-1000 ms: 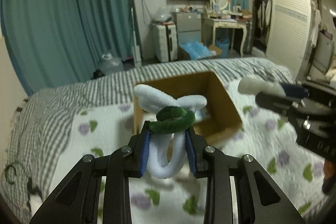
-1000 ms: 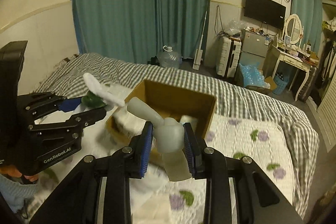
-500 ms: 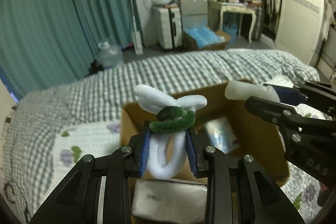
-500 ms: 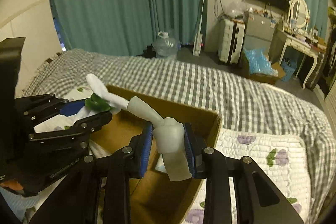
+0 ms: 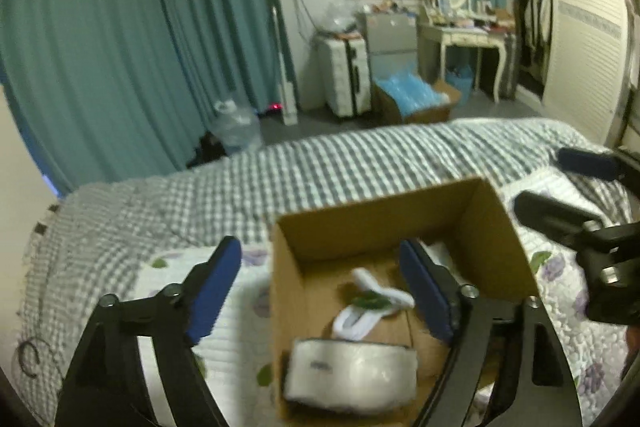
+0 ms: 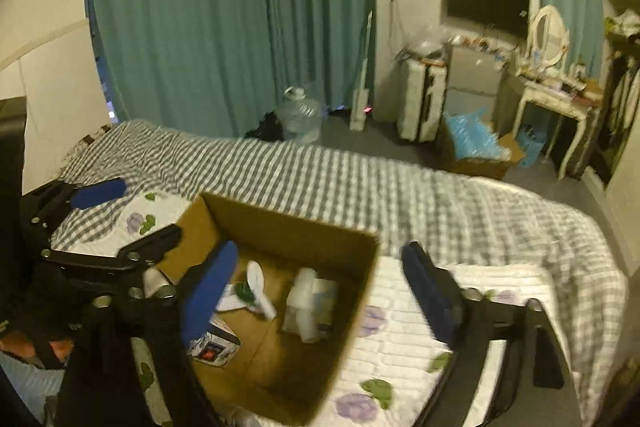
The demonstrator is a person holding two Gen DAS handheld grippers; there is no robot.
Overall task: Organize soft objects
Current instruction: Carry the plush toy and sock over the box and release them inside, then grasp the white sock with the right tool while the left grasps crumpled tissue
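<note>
An open cardboard box (image 5: 384, 211) sits on the bed; it also shows in the right wrist view (image 6: 292, 227). The white and green fuzzy toy (image 5: 372, 307) lies inside the box, also seen in the right wrist view (image 6: 248, 291). A pale grey soft object (image 6: 308, 303) lies beside it in the box. A white wrapped pack (image 5: 348, 371) rests at the box's near end. My left gripper (image 5: 320, 287) is open and empty above the box. My right gripper (image 6: 316, 291) is open and empty above the box, and shows at the right of the left wrist view (image 5: 560, 187).
The bed has a grey checked cover (image 5: 280, 171) and a white floral quilt (image 6: 420, 347). A small printed box (image 6: 212, 343) lies in the cardboard box. Beyond the bed stand teal curtains (image 6: 224, 27), a water jug (image 6: 298, 115), a suitcase (image 5: 346, 75) and a dressing table (image 5: 460, 35).
Both grippers opened over the box. The white and green toy dropped from the left gripper into the box, and the grey soft object dropped from the right gripper into it.
</note>
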